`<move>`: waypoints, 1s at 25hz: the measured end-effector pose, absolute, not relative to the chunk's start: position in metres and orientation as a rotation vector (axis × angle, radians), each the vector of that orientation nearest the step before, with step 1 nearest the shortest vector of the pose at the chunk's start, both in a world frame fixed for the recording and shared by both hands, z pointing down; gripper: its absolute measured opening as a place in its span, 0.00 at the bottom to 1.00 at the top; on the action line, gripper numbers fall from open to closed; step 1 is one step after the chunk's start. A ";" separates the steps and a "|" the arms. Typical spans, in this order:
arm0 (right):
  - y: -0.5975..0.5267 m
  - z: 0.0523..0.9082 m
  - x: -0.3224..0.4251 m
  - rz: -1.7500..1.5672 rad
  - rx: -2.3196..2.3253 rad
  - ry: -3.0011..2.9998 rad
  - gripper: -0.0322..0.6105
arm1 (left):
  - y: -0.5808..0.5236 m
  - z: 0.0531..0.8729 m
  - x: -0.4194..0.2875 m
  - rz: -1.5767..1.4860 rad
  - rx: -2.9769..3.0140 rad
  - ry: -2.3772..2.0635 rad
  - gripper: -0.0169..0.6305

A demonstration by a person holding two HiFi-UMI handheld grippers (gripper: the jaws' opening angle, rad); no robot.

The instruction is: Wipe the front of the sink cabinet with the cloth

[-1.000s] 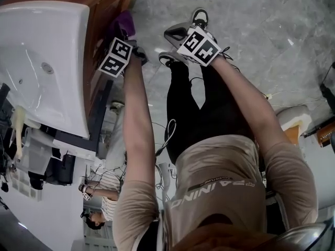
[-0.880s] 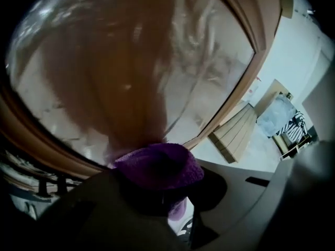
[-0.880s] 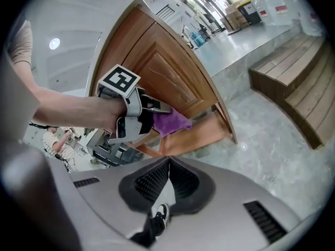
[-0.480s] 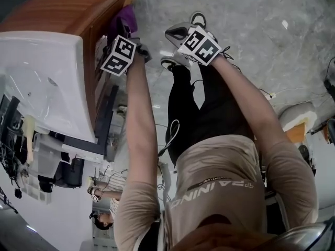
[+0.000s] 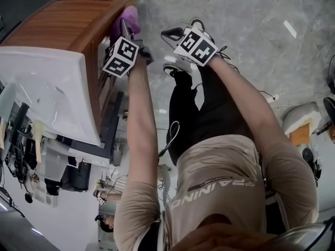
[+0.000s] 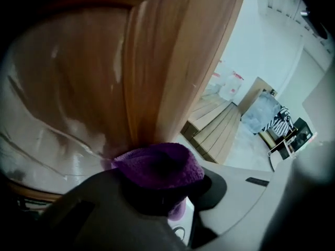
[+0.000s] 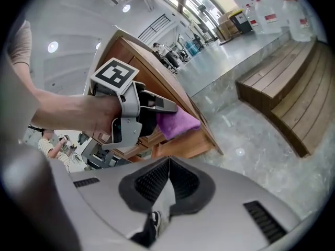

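Observation:
My left gripper (image 5: 129, 33) is shut on a purple cloth (image 5: 124, 21) and presses it against the brown wooden front of the sink cabinet (image 5: 102, 48), below the white sink (image 5: 42, 93). Seen from the left gripper view, the bunched cloth (image 6: 159, 166) sits between the jaws and touches the glossy wood (image 6: 141, 72). My right gripper (image 5: 168, 34) hangs in the air just right of the left one, shut and holding nothing. The right gripper view has its shut jaws (image 7: 168, 187) at the bottom, with the left gripper (image 7: 131, 114) and cloth (image 7: 178, 122) against the cabinet (image 7: 157, 82) above them.
Grey marble floor (image 5: 261, 35) spreads right of the cabinet. The person's shoes (image 5: 199, 19) stand close to the cabinet's foot. A wooden bench (image 7: 293, 98) and water jugs (image 7: 272, 12) stand further off. Cables (image 5: 272, 94) lie on the floor.
The left gripper with the cloth has slid along the cabinet front, farther from the sink. The head view has swung and takes in more of the cabinet's side. The right gripper barely moved.

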State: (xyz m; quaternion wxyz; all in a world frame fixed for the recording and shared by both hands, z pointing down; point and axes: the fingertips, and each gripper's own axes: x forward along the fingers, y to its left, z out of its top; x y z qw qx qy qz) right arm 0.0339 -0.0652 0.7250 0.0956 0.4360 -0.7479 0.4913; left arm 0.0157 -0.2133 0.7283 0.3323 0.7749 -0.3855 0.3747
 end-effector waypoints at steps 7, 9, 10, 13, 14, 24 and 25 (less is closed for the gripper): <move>-0.084 0.701 0.056 1.371 1.381 -2.258 0.07 | -0.204 0.720 0.056 0.928 2.101 -0.916 0.10; -0.087 0.690 0.066 1.320 1.435 -2.250 0.07 | -0.195 0.708 0.066 0.923 2.159 -0.883 0.10; -0.088 0.684 0.073 1.290 1.470 -2.244 0.07 | -0.191 0.702 0.070 0.917 2.182 -0.868 0.10; -0.097 0.660 0.089 1.187 1.568 -2.251 0.07 | -0.178 0.684 0.078 0.892 2.223 -0.818 0.10; -0.098 0.650 0.089 1.159 1.582 -2.257 0.07 | -0.173 0.678 0.077 0.893 2.241 -0.805 0.10; -0.063 0.549 0.030 1.066 1.544 -2.332 0.07 | -0.113 0.566 0.013 0.828 2.405 -0.789 0.10; -0.059 0.538 0.023 1.061 1.543 -2.331 0.07 | -0.106 0.551 0.003 0.811 2.410 -0.794 0.10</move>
